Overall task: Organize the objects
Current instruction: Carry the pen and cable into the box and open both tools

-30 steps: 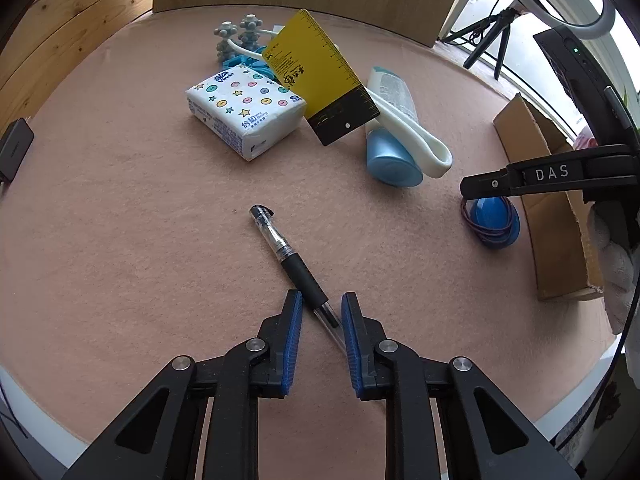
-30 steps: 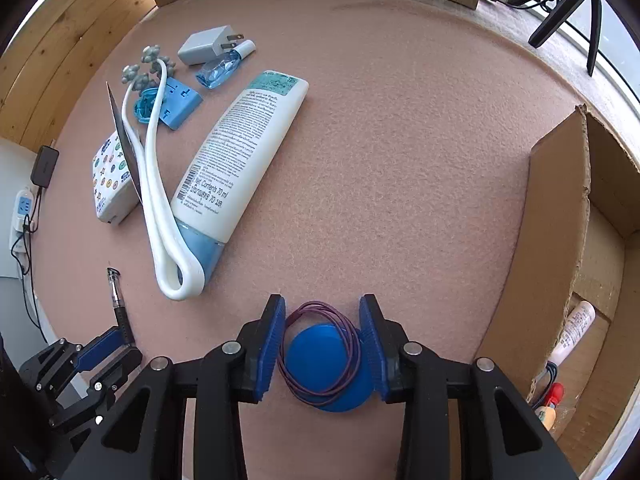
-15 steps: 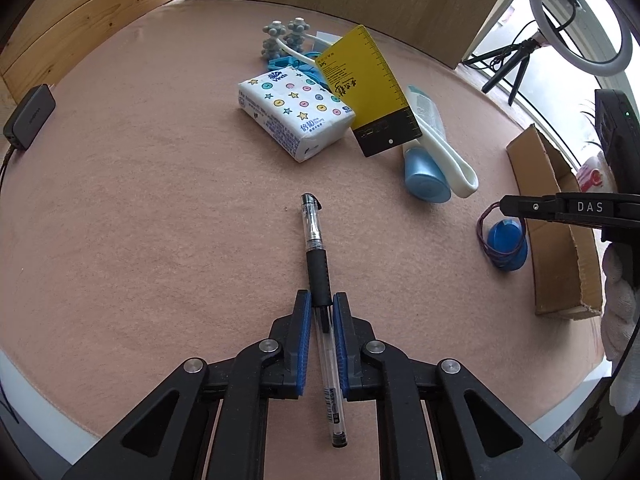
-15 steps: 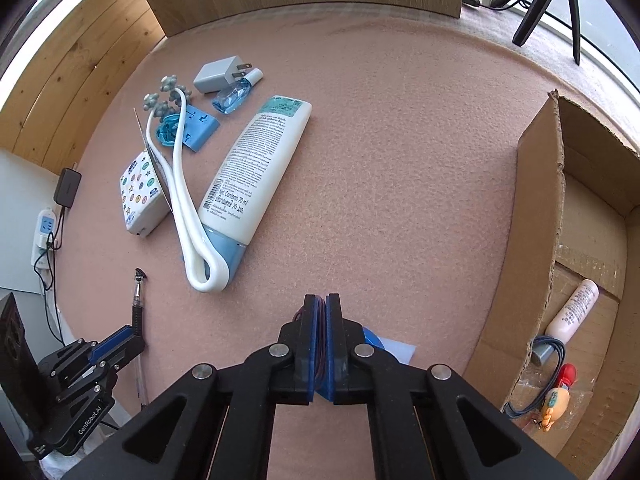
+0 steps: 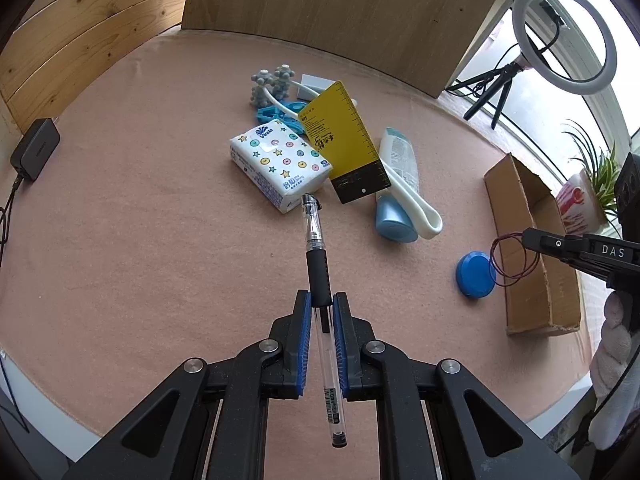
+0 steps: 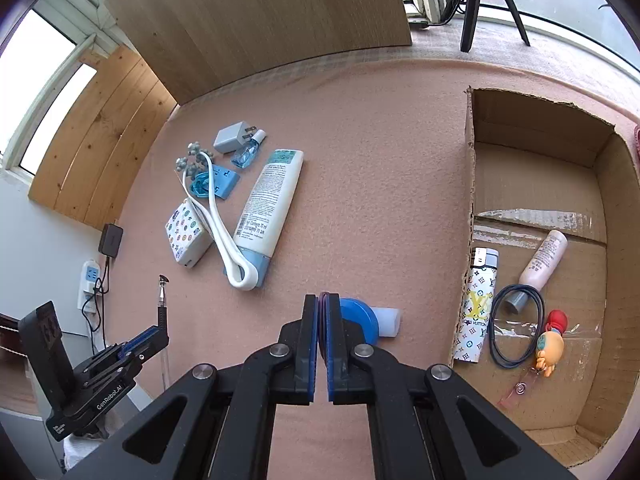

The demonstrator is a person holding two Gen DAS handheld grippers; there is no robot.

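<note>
Holding the pen (image 5: 318,268) tight between the blue pads of my left gripper (image 5: 321,304), I keep it above the pink mat (image 5: 140,240), its cap end toward the tissue pack (image 5: 280,164). My right gripper (image 6: 323,308) is closed on a thin purple wire loop (image 5: 514,256), which hangs free in the air beside the blue round lid (image 5: 475,274) on the mat. The cardboard box (image 6: 540,152) stands just to the right, with a lighter (image 6: 478,304) and a small bottle (image 6: 544,262) lying inside.
</note>
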